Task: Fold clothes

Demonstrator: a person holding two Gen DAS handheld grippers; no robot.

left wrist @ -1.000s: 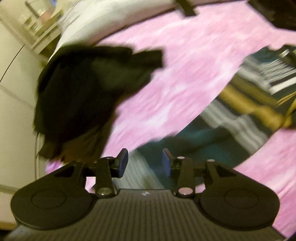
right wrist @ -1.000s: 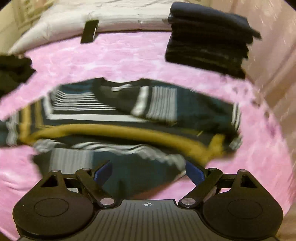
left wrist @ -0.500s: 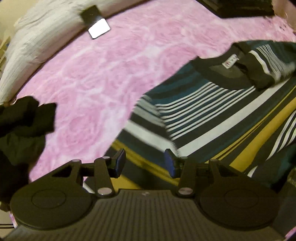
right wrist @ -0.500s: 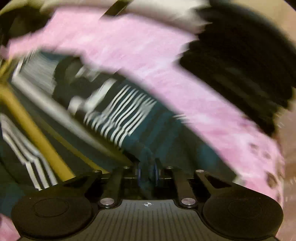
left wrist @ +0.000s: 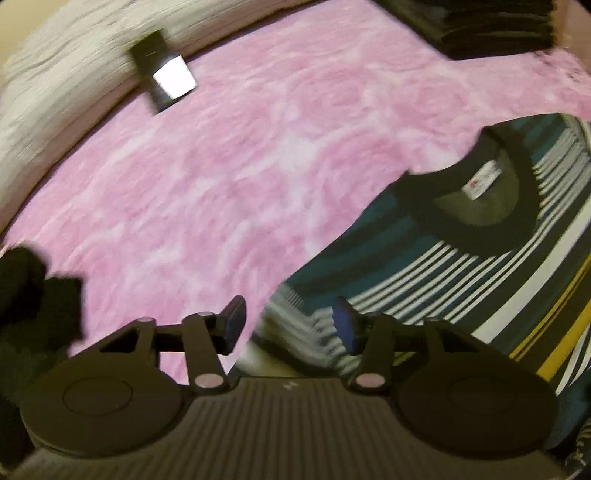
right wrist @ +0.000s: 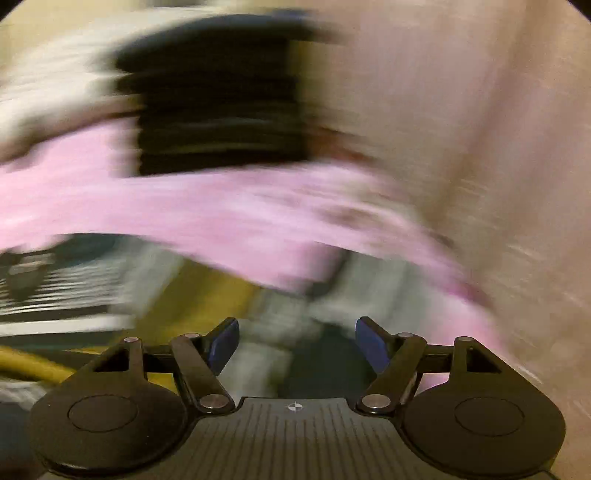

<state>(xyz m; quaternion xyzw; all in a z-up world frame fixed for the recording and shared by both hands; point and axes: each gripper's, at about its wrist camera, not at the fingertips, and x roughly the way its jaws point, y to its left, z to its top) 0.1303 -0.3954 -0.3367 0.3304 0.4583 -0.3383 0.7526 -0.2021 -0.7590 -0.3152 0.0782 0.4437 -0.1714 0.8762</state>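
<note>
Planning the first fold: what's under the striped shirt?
The striped shirt lies flat on the pink blanket, which shows all around it. Anything beneath the shirt itself is covered.

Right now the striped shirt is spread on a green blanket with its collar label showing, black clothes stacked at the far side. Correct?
Not quite: the blanket is pink, not green. The left wrist view shows it clearly. The rest holds: the striped shirt lies spread on it with its collar label showing, and the stack of black clothes sits at the far side.
</note>
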